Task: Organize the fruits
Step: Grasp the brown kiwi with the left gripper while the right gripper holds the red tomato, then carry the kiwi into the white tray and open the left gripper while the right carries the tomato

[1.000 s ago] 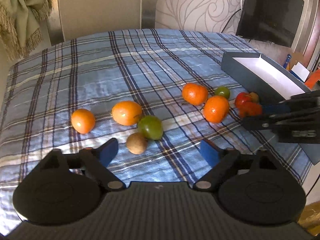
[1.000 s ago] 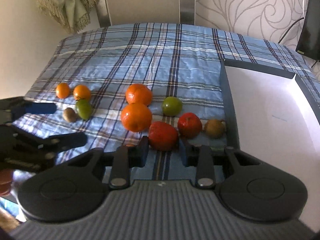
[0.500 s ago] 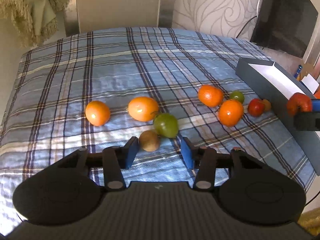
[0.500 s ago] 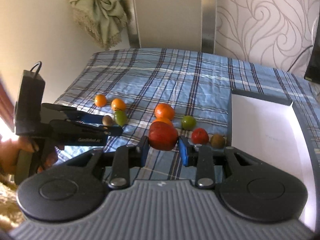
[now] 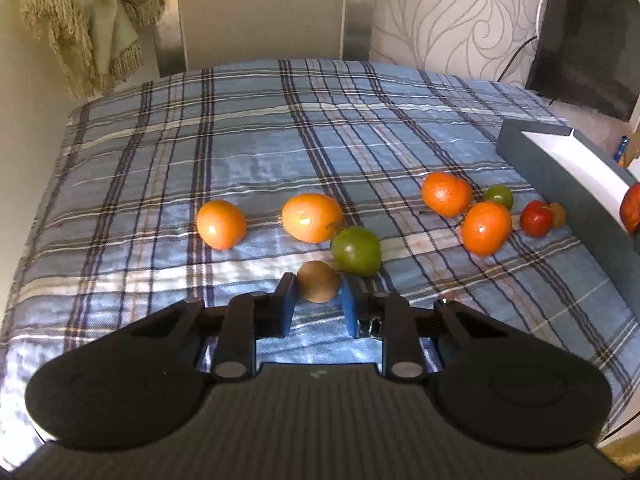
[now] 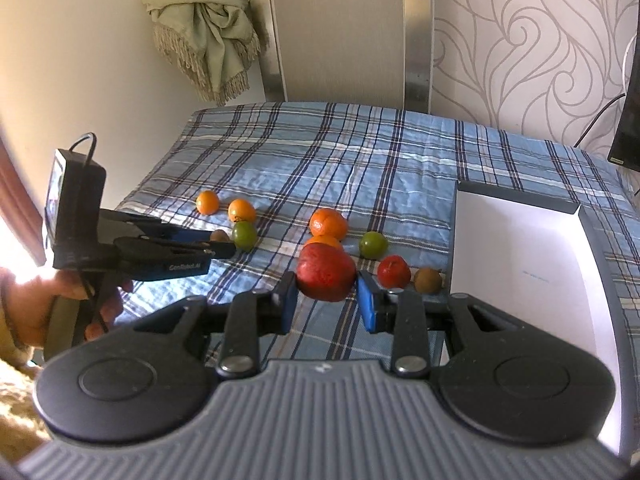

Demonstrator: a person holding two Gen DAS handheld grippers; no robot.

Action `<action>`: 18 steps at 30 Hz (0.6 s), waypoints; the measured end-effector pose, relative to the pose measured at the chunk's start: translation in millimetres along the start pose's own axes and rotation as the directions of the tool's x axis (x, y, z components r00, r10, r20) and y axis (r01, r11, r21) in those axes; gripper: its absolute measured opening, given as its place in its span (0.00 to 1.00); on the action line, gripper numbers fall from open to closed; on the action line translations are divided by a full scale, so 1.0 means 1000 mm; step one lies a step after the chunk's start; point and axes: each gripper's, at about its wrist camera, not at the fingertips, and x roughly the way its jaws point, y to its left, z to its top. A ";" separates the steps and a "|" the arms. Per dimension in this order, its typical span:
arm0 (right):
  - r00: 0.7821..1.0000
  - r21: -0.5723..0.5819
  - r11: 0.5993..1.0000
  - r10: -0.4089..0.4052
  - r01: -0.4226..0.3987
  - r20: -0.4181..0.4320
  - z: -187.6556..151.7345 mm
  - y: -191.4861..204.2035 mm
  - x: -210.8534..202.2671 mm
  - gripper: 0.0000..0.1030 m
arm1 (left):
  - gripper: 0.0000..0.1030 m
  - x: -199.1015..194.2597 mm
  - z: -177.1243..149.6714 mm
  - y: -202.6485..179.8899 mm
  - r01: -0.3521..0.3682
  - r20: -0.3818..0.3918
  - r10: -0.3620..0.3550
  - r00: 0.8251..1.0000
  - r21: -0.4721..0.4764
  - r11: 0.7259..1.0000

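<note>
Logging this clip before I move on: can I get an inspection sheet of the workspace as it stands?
Surface: blue plaid cloth, wrinkled.
Job's things: loose on the cloth are four oranges, two green fruits, a small red fruit and a brown one beside it; open box with nothing seen inside.
Clutter: nothing seen.
Grippers: left gripper shut on the brown kiwi, which sits against a green fruit; right gripper shut on the big red fruit, held off the cloth.
Cables: black cable on the wall.
Surroundings: fringed beige cloth, patterned wallpaper.

blue plaid cloth (image 5: 248, 148) — brown kiwi (image 5: 318, 281)
</note>
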 end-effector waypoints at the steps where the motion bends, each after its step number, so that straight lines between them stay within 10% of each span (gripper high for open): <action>1: 1.000 -0.001 1.000 0.001 -0.001 0.001 0.000 0.000 -0.001 0.34 | 0.28 -0.001 -0.001 -0.001 -0.008 0.000 0.008 1.000 0.003 1.000; 18: 0.999 0.004 0.999 0.043 -0.044 0.026 -0.005 -0.014 -0.008 0.34 | 0.28 -0.038 0.012 -0.032 0.021 0.030 -0.021 0.999 0.002 1.000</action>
